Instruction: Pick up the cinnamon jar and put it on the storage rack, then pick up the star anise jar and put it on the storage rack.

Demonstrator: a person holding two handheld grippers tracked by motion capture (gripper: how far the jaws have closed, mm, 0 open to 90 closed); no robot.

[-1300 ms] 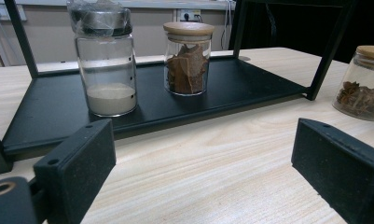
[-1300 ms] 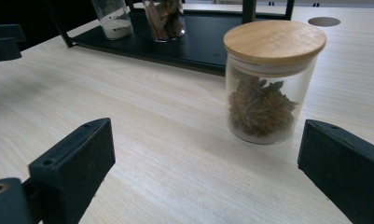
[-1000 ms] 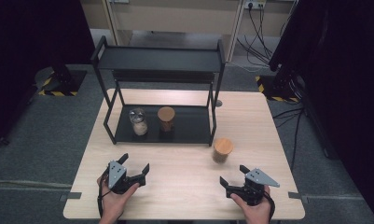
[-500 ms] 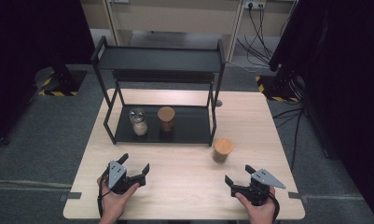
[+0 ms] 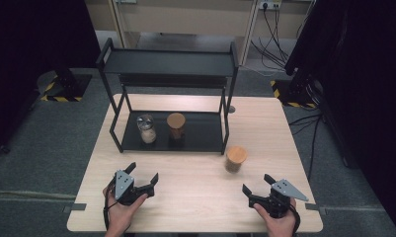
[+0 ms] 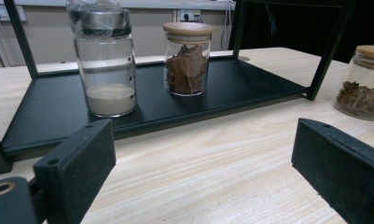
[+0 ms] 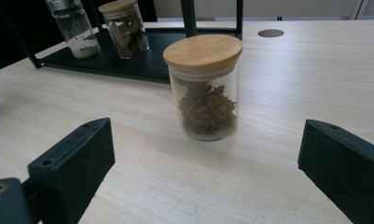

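My right gripper [image 5: 257, 185] rests low on the surface [image 5: 195, 197], its fingers [image 7: 72, 163] spread wide and holding nothing. Straight ahead of them, near but apart, stands the star anise jar [image 7: 204, 88], upright on the bare wood with its wooden lid on. That jar sits just off the front right leg of the black rack [image 5: 171, 61], outside the rack's bottom tray.

My left gripper [image 5: 142, 173] sits in front of the rack's left half, its fingers [image 6: 77, 163] also spread and empty, well apart from the tray's front edge.

On the rack's bottom tray stand 2 more jars, side by side and not touching: the white powder jar [image 6: 103, 58] with a dark cap toward the rack's left end, and the bark jar [image 6: 187, 58] with a wooden lid beside it, nearer the rack's middle.
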